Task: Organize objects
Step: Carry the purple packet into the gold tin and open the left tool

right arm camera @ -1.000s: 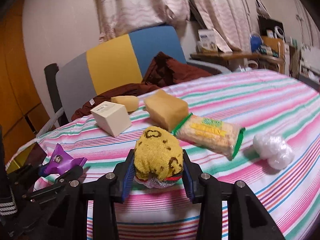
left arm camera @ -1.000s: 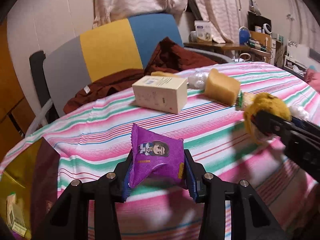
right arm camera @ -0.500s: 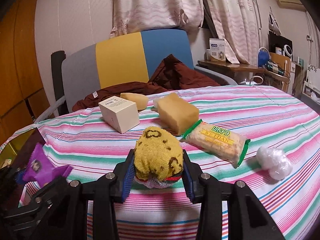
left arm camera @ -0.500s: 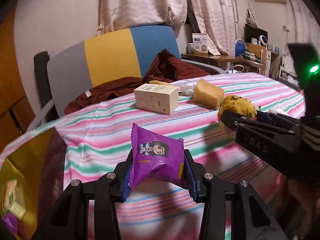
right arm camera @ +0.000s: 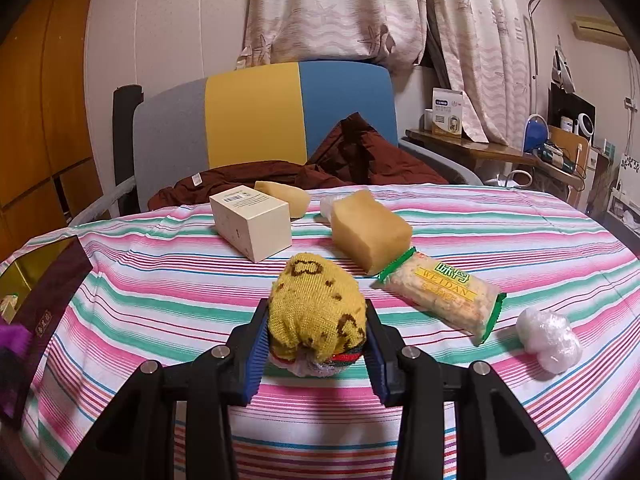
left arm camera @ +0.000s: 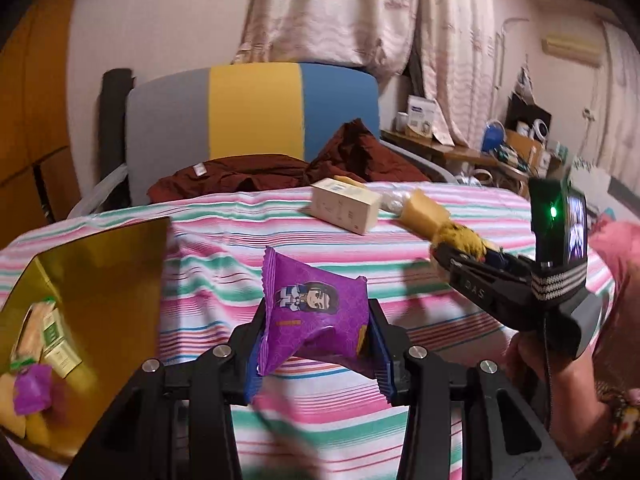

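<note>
Left gripper [left arm camera: 316, 330] pinches the purple snack packet [left arm camera: 314, 316]; right gripper [right arm camera: 316, 336] clamps the yellow sock ball [right arm camera: 318, 314], whose underside is hidden.

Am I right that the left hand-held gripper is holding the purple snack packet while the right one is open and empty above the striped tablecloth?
Not quite: the right hand-held gripper is shut on the yellow knitted sock ball, as the right wrist view shows. The left hand-held gripper does hold the purple snack packet above the striped tablecloth.
</note>
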Motion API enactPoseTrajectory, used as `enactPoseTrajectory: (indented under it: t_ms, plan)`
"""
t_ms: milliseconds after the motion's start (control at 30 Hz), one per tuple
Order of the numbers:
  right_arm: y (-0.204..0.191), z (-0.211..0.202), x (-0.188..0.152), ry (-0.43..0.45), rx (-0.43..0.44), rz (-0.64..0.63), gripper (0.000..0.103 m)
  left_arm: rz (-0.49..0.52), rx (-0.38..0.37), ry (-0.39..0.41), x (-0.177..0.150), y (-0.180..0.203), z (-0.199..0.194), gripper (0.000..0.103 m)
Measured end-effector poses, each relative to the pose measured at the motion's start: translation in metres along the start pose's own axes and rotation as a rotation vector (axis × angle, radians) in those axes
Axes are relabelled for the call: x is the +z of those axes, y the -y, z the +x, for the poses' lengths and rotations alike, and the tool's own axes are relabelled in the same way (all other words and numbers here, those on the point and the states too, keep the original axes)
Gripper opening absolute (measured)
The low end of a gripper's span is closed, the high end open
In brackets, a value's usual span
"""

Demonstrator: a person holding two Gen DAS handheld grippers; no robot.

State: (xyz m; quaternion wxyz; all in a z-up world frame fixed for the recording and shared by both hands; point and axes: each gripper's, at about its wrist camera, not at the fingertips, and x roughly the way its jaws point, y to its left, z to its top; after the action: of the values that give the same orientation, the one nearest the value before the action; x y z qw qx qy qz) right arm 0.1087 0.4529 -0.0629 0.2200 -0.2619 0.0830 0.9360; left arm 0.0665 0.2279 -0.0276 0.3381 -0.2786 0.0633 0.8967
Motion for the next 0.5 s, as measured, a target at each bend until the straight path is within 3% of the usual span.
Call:
enactPoseTrajectory:
  t_ms: [500]
  plan:
    - [-0.013, -0.008, 0.0, 0.031, -0.008, -0.068, 0.042, -0.245, 0.129, -0.052, -0.016, -0.104, -0.031, 0.045]
